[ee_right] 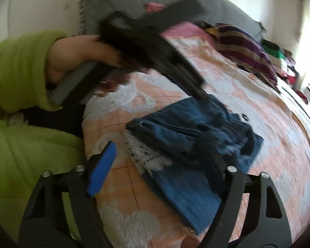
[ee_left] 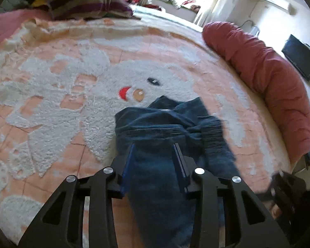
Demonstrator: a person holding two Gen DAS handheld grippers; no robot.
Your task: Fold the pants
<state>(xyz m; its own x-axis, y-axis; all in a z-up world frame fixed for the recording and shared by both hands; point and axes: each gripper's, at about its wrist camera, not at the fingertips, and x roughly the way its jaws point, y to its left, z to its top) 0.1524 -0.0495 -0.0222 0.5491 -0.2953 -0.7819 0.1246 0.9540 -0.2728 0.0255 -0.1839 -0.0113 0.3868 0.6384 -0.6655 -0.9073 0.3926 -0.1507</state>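
Note:
Dark blue jeans (ee_left: pixel 167 132) lie bunched on the peach and white bedspread (ee_left: pixel 72 95). My left gripper (ee_left: pixel 154 146) hovers over them with its jaws apart and denim between and under them. In the right wrist view the jeans (ee_right: pixel 194 136) lie partly folded, one leg running toward the camera. My right gripper (ee_right: pixel 161 144) is wide open above the jeans' near leg. The left gripper (ee_right: pixel 155 62), blurred and held in a hand, reaches the jeans' far edge.
A long red bolster (ee_left: pixel 264 76) lies along the bed's right edge. A purple striped blanket (ee_left: pixel 86 2) sits at the head of the bed, also in the right wrist view (ee_right: pixel 248 47). The person's green sleeve (ee_right: pixel 16 68) is at the left.

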